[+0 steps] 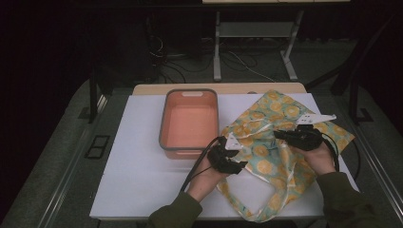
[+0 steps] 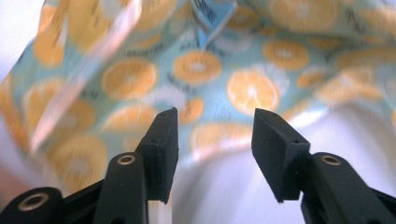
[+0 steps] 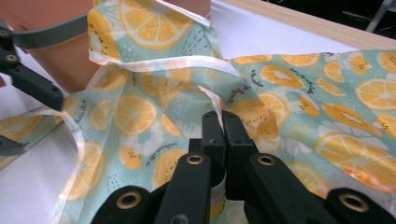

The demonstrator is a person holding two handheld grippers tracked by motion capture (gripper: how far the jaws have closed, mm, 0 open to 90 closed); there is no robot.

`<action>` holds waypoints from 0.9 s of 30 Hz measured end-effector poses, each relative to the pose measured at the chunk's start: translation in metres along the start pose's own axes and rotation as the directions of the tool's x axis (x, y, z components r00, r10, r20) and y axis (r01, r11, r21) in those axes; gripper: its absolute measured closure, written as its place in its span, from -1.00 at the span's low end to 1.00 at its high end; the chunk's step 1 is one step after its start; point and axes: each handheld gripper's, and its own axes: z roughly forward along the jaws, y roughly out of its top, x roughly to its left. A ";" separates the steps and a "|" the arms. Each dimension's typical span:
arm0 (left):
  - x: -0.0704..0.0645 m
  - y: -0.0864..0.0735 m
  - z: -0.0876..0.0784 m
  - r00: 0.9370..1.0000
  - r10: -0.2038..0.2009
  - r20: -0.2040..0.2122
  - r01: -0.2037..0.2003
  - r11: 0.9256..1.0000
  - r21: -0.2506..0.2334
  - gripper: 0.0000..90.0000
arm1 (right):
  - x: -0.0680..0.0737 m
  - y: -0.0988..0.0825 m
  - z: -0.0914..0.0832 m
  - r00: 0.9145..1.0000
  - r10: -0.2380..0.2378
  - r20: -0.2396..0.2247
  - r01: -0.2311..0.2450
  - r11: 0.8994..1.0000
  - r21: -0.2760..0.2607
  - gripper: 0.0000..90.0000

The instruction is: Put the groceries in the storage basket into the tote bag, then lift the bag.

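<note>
High view: tote bag (image 1: 280,137), orange-slice print, lies crumpled on the right half of the white table (image 1: 142,180), its left edge just beside the orange tub (image 1: 189,121). Its handle loops (image 1: 259,206) trail twd the person's edge. Left gripper (image 1: 240,159) sits at the bag's left edge, right gripper (image 1: 280,134) on the fabric mid-bag. Jaw states too small to read here.

Left gripper view: blurry. 2 jaws stand apart w/ nothing between the pads; released, bag fabric just ahead and a bare patch of table below. A blue tag (image 2: 210,18) hangs from the cloth up top, which the high view doesn't resolve.

Right gripper view: jaws clenched on a fold of the bag, w/ a strip of white edging (image 3: 217,109) running into the pinch. Tub wall sits behind the raised corner, and the other gripper's jaw tips show far left. This view gives the grip itself; the high view gives the overall layout.

Handling, my guess: thin, light, floppy cloth, somewhat slick; won't hold shape, 1 pinch just drags it. Best holds are the seamed rim or the handles, 2 pts well apart.
</note>
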 end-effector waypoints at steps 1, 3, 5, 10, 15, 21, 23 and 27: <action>0.001 -0.005 -0.003 1.000 -0.003 -0.005 0.003 1.000 0.004 0.05 | 0.000 0.000 0.000 1.000 -0.001 0.000 0.001 1.000 0.001 0.98; 0.003 -0.015 -0.009 1.000 -0.012 -0.017 0.012 1.000 0.009 0.04 | 0.000 0.000 0.000 1.000 0.000 -0.001 0.000 1.000 0.002 0.98; 0.004 -0.025 -0.014 0.999 -0.026 -0.026 0.027 1.000 0.014 0.03 | 0.001 -0.001 0.001 1.000 -0.001 -0.002 0.001 1.000 0.003 0.98; 0.006 -0.043 -0.023 0.997 -0.055 -0.062 0.056 0.998 0.026 -0.02 | 0.001 -0.001 0.000 1.000 -0.003 -0.004 0.003 1.000 0.003 0.98; 0.014 -0.046 -0.014 0.994 -0.079 -0.072 0.081 0.996 0.037 -0.02 | 0.002 -0.001 0.002 1.000 -0.003 -0.010 0.003 1.000 0.012 0.98; 0.017 -0.044 0.000 0.992 -0.089 -0.087 0.093 0.995 0.041 0.36 | 0.006 -0.003 0.005 0.999 0.001 -0.038 0.001 0.999 0.043 0.86; 0.017 -0.043 0.002 0.993 -0.087 -0.078 0.090 0.995 0.036 0.63 | 0.009 -0.004 0.003 0.999 0.008 -0.031 -0.006 0.999 0.050 0.55; 0.020 -0.043 0.002 0.991 -0.129 -0.032 0.130 0.991 0.012 0.97 | 0.021 -0.001 -0.019 0.999 0.020 -0.027 -0.020 1.000 0.019 0.25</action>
